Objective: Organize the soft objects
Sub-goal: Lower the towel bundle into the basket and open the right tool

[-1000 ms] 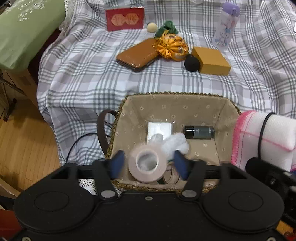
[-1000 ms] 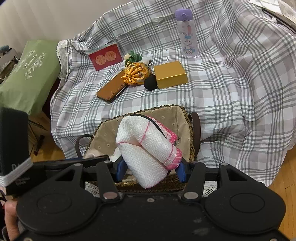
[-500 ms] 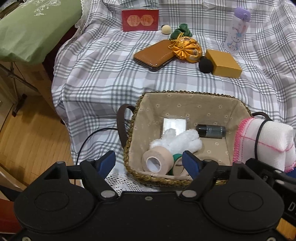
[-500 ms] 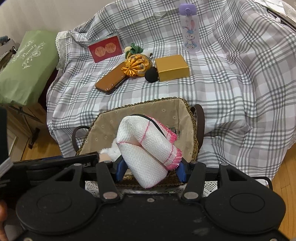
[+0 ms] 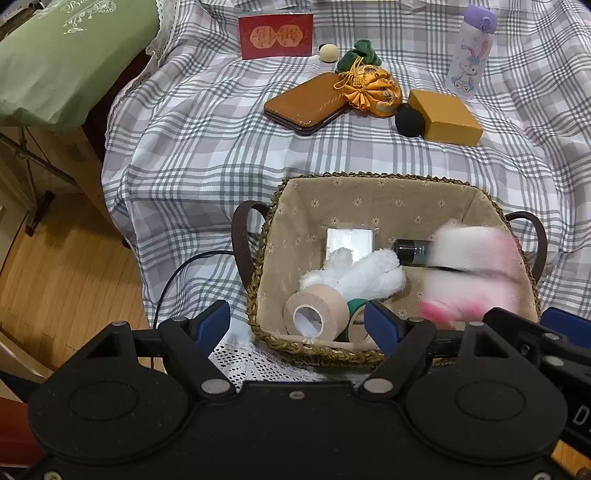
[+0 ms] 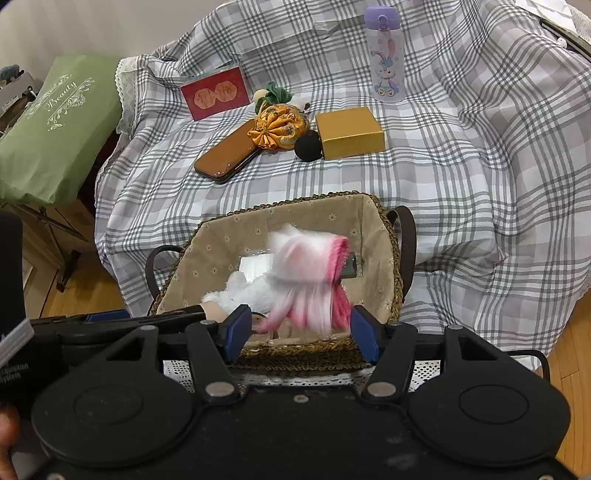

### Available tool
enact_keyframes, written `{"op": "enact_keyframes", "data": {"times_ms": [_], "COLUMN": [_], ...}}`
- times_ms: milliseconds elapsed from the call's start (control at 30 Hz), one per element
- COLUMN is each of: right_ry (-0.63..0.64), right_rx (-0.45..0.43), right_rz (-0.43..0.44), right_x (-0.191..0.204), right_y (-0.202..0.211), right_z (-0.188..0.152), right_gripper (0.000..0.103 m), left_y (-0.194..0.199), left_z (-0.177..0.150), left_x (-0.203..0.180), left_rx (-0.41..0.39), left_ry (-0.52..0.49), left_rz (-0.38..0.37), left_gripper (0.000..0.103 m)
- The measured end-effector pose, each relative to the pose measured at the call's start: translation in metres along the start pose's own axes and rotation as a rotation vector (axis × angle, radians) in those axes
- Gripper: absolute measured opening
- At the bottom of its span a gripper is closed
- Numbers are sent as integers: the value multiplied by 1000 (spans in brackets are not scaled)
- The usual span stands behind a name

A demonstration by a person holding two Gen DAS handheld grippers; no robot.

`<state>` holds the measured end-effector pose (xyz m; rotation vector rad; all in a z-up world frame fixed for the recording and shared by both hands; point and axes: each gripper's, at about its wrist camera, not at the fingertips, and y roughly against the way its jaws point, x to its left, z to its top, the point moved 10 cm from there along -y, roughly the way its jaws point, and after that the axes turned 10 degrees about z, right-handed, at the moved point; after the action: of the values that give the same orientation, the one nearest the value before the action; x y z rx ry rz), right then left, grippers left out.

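White-and-pink rolled towel (image 6: 306, 280), blurred in both views, dropping out from between the right gripper (image 6: 297, 328) jaws and into the woven basket (image 5: 376, 354) at the near edge of the plaid-covered bench (image 5: 207, 147). Right jaws opening, pads no longer pressing on the cloth; towel loose, smeared across the basket's right half, over a dark small bottle (image 5: 412, 251). Left gripper (image 5: 297, 319) hanging over the basket's near rim, jaws released and parted wide, nothing clamped between them. Already inside: beige tape roll (image 5: 316, 312), fluffy white roll (image 5: 364, 275), green tape roll (image 5: 355, 305) partly hidden, flat white packet (image 5: 349, 238). Still out on the bench: orange drawstring pouch (image 5: 373, 92), green cloth bundle (image 5: 360, 53), black ball (image 5: 409, 120), cream ball (image 5: 328, 51), beside hard pieces such as brown case (image 5: 306, 103), gold box (image 5: 445, 116), red card (image 5: 275, 35) and water bottle (image 5: 471, 51).

Risks, as judged from here: towel catching on the right pad or on its black band and dragging back out when lifted; roll bouncing off the bottle, unrolling, or draping over the right rim; basket perched at the bench edge, so a nudge from either gripper likely to tip or slide it off; closely spaced grippers knocking together above the rim.
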<state>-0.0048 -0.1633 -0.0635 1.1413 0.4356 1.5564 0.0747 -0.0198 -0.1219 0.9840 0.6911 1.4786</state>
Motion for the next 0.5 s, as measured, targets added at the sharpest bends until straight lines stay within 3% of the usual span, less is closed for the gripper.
{"op": "enact_keyframes", "data": {"times_ms": [500], "right_ry": [-17], "right_rx": [22], "right_rz": [-3], "right_x": [-2], "right_y": [-4], "right_z": [-3], "right_gripper": [59], "left_y": [0], "left_z": [-1], "left_x": [-1], "left_rx": [3], "left_ry": [-9], "left_rz": [5], "left_gripper": [78]}}
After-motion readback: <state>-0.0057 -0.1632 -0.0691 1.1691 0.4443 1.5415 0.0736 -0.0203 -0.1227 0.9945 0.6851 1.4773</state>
